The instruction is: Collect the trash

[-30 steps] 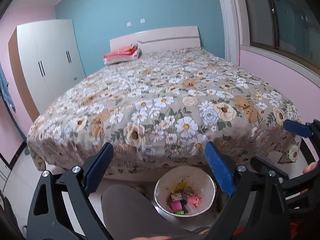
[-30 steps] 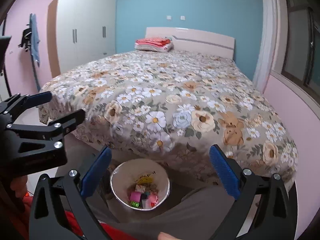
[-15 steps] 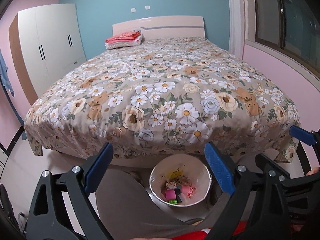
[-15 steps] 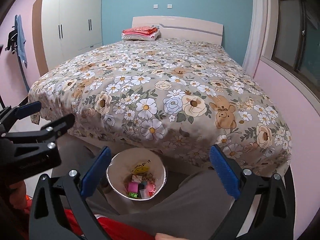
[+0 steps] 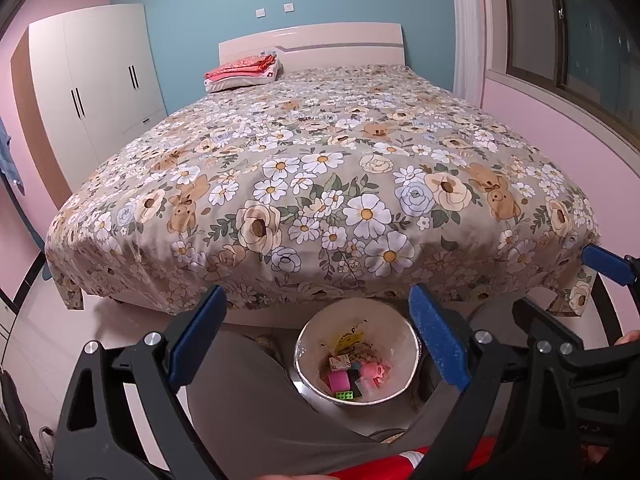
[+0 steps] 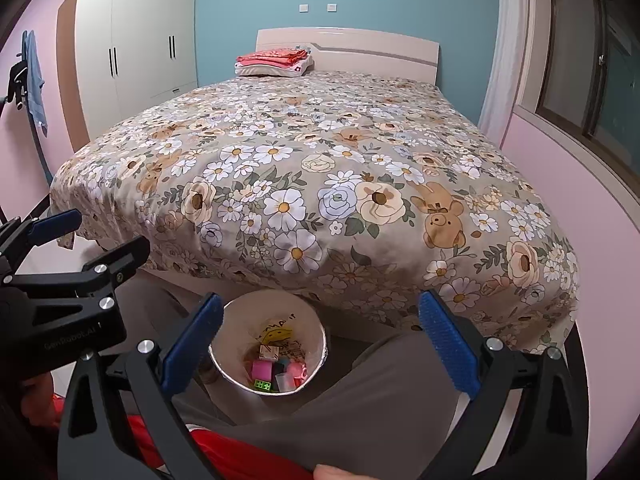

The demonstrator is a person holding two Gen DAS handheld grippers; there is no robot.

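A round white trash bin (image 5: 404,334) (image 6: 240,316) stands on the floor at the foot of the bed, between a person's knees. Inside lie small bits of trash (image 5: 352,376) (image 6: 278,370): pink and green blocks, a wooden cube, a yellow wrapper. My left gripper (image 5: 316,336) is open above the bin with nothing between its blue pads. My right gripper (image 6: 318,340) is open too and holds nothing. Each gripper shows at the edge of the other's view.
A wide bed with a floral cover (image 5: 320,168) (image 6: 320,168) fills the middle. Folded red cloth on a pillow (image 5: 242,70) lies by the headboard. A white wardrobe (image 5: 96,88) stands left. The person's grey trouser legs (image 5: 256,416) (image 6: 380,404) flank the bin. Window on the right.
Both grippers have risen and tilted, so the bed and bin sit higher and more centred in view. Both stay open and empty. The bin's contents have not moved.
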